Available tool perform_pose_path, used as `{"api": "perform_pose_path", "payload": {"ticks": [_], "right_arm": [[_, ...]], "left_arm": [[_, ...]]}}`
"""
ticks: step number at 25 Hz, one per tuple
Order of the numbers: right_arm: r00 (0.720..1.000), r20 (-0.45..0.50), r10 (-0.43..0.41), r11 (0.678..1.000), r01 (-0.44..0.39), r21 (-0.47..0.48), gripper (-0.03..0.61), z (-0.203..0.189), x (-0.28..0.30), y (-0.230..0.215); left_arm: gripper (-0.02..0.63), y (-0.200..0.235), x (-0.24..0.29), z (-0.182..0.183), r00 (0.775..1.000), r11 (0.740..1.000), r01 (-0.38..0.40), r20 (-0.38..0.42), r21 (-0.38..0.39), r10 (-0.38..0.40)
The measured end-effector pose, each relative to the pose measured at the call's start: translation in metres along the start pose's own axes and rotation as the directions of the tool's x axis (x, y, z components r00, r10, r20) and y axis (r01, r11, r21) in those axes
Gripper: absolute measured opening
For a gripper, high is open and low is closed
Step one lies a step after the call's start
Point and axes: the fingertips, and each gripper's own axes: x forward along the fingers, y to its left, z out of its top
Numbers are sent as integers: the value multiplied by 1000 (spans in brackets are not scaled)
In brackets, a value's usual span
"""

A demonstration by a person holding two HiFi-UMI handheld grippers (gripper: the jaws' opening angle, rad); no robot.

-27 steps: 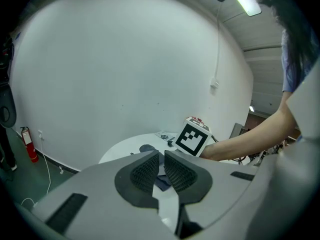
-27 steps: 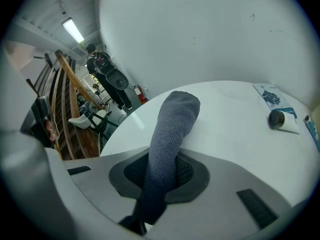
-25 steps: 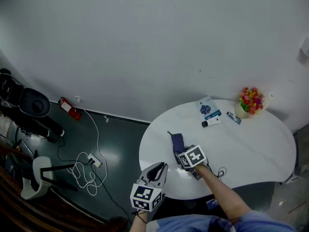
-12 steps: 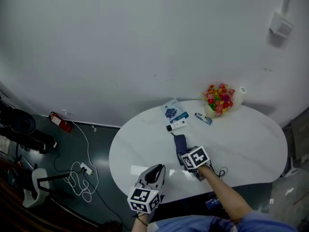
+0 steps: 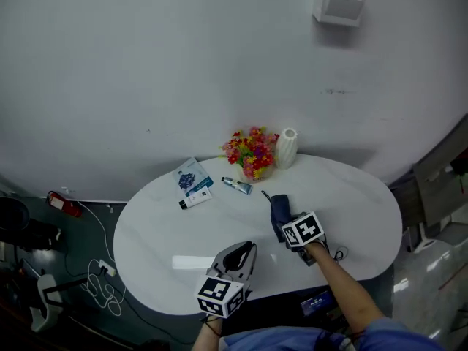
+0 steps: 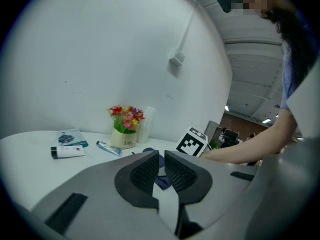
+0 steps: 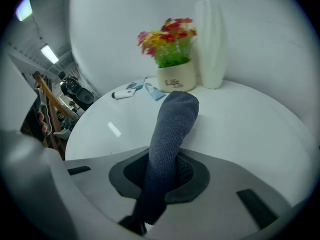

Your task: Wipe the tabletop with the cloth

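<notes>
A dark blue cloth (image 5: 278, 210) lies stretched on the white oval table (image 5: 161, 225), just in front of the flowers. My right gripper (image 5: 287, 225) is shut on the cloth's near end. In the right gripper view the cloth (image 7: 172, 121) runs out from between the jaws, and its far end rests on the tabletop (image 7: 250, 124). My left gripper (image 5: 243, 250) hangs over the table's near edge, left of the right one. Its jaws (image 6: 161, 165) stand almost together with nothing between them.
At the table's back stand a pot of coloured flowers (image 5: 250, 154) and a white ribbed vase (image 5: 287, 148). A small tube (image 5: 236, 186), a white tube (image 5: 194, 198) and a booklet (image 5: 191, 175) lie back left. A thin cable (image 5: 337, 254) lies near my right forearm. Wall close behind.
My right gripper has dragged the cloth rightward across the table, from near the left end to in front of the flowers. The head view has swung right. The left gripper followed along.
</notes>
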Motion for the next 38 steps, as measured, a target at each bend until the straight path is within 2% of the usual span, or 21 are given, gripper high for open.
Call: {"api": "perform_pose_path", "payload": {"ticks": [6, 12, 16, 21, 25, 30, 33, 38], "right_arm": [[993, 18, -120, 985, 117, 130, 60, -34, -52, -127], [976, 18, -216, 957, 208, 204, 60, -62, -95, -225], [959, 0, -284, 932, 277, 235, 60, -80, -122, -278], [937, -25, -349, 892, 340, 298, 60, -103, -148, -325], [927, -39, -372, 866, 362, 345, 60, -113, -157, -343], [923, -29, -383, 862, 369, 349, 60, -106, -160, -336], [932, 21, -362, 872, 331, 361, 61, -91, -160, -315], [951, 86, -298, 912, 257, 320, 60, -64, -153, -251]], "left_arm": [[37, -60, 61, 8, 994, 992, 104, -44, 72, -101], [37, -100, 89, 17, 981, 976, 180, -92, 125, -169], [37, -115, 96, 14, 976, 970, 200, -118, 136, -184], [37, -114, 94, 7, 977, 975, 182, -134, 127, -165], [37, -105, 90, 4, 980, 979, 162, -138, 122, -145], [37, -93, 80, 6, 985, 985, 134, -124, 113, -120], [37, -80, 68, 7, 990, 988, 104, -107, 111, -92], [37, -50, 34, 3, 995, 994, 47, -87, 99, -39]]}}
